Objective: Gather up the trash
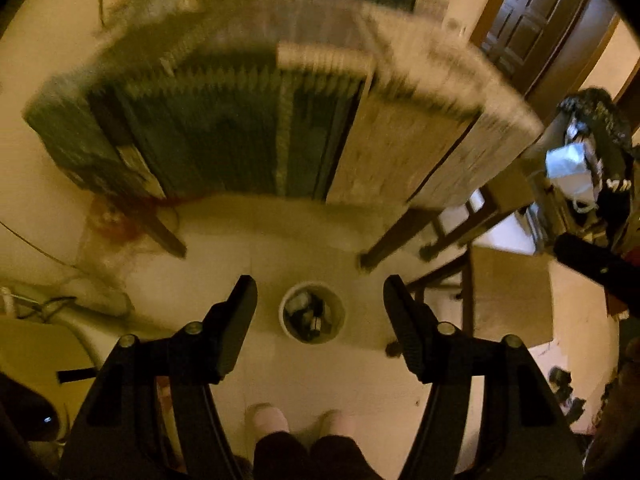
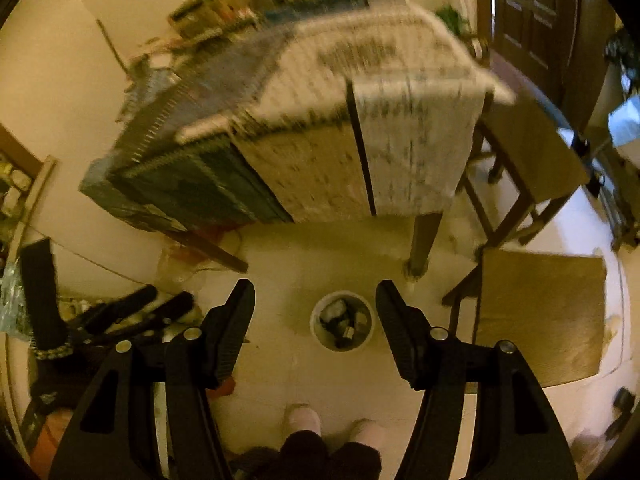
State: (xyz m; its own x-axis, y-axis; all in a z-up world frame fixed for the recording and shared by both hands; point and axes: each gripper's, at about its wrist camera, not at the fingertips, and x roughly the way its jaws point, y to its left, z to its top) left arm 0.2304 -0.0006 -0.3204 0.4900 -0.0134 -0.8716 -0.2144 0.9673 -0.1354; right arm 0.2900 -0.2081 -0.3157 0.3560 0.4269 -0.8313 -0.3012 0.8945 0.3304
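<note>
1. While the white bin (image 1: 312, 313) sits on the pale floor below and ahead of both tools, it already holds a jumble of dark and pale scraps, so part of the collecting looks done.
2. What remains cannot be judged fully: the cloth-covered table (image 1: 256, 120) beyond the bin is blurred, and any litter on it is unreadable.
3. The left gripper (image 1: 320, 300) stands released, jaws well apart, nothing between them; the bin shows through the gap, far beneath.
4. The right gripper (image 2: 316, 304) is likewise released and empty, the same bin (image 2: 342, 321) framed between its jaws.
5. The person's pale slippers (image 1: 268, 418) stand just behind the bin, under the tools.
6. A wooden chair (image 2: 540, 312) stands to the right gripper's right.
</note>
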